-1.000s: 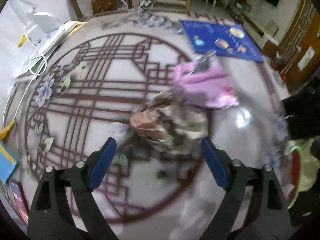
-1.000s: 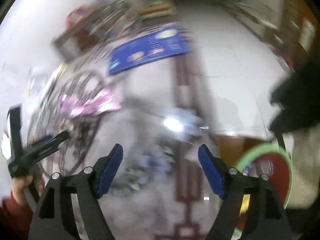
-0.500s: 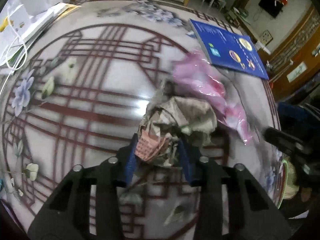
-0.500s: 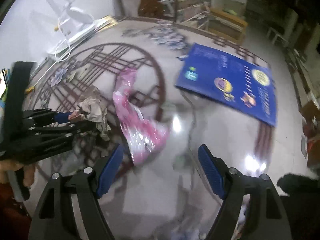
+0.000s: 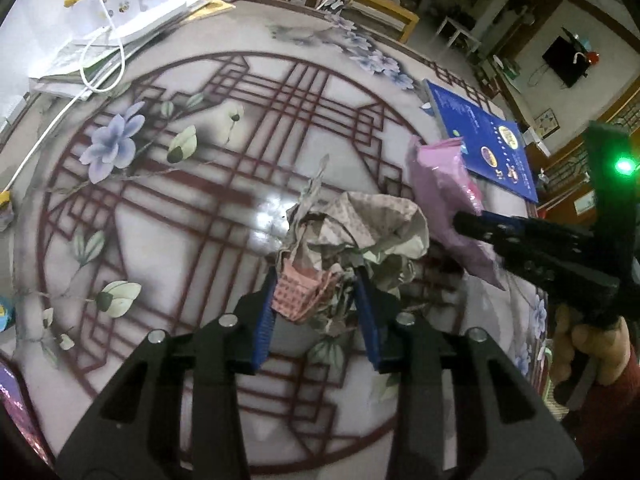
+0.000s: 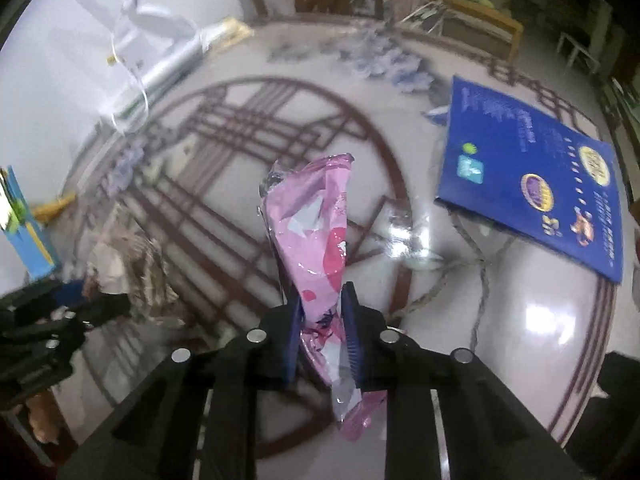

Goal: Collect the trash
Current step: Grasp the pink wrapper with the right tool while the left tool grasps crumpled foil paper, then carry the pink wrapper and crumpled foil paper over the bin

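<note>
A crumpled wad of brownish patterned paper [image 5: 360,224] lies on the round patterned table [image 5: 160,240]. My left gripper [image 5: 316,280] is shut on its near pink-checked edge. To its right lies a pink plastic wrapper [image 5: 440,184], and my right gripper [image 5: 460,220] reaches in over it. In the right wrist view the right gripper [image 6: 322,300] has its jaws closing, both blue pads pressed on the wrapper [image 6: 312,220]; the wrapper's far end stands up from the table. The paper wad [image 6: 132,256] and the left gripper [image 6: 100,300] show blurred at the left.
A blue booklet [image 6: 532,176] lies flat at the table's far right. A stack of papers with a white cable [image 5: 120,28] sits at the far left edge. A blue box [image 6: 24,232] stands at the left. A hand [image 5: 588,344] grips the right tool's handle.
The left jaws came down around the paper wad and shut on its near edge. The right gripper swung in over the pink wrapper and its jaws shut on it.
</note>
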The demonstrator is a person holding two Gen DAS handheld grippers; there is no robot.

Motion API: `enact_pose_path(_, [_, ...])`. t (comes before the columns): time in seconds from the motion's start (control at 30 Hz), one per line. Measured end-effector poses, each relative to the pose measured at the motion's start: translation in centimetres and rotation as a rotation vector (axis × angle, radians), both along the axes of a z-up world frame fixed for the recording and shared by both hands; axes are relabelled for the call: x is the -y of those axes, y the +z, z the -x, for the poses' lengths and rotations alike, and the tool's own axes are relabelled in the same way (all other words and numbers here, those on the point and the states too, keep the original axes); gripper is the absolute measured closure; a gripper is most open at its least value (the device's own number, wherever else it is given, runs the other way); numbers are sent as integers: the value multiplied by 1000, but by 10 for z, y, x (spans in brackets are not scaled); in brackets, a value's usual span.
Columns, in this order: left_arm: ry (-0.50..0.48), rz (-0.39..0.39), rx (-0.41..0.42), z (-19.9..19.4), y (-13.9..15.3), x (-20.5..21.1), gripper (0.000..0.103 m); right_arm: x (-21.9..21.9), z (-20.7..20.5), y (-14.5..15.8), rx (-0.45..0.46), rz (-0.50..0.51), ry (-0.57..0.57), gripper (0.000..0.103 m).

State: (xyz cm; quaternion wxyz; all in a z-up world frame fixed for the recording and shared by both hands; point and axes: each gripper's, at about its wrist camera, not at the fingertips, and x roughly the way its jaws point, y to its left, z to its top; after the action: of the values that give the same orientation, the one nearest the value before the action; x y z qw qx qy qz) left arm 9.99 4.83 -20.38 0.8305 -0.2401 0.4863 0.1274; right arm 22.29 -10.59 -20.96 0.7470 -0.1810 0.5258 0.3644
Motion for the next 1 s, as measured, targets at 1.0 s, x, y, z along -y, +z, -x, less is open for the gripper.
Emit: enact_pose_path(1.0, [-348, 2, 103, 51, 55, 124, 66, 180, 192, 110, 143, -254, -522, 83])
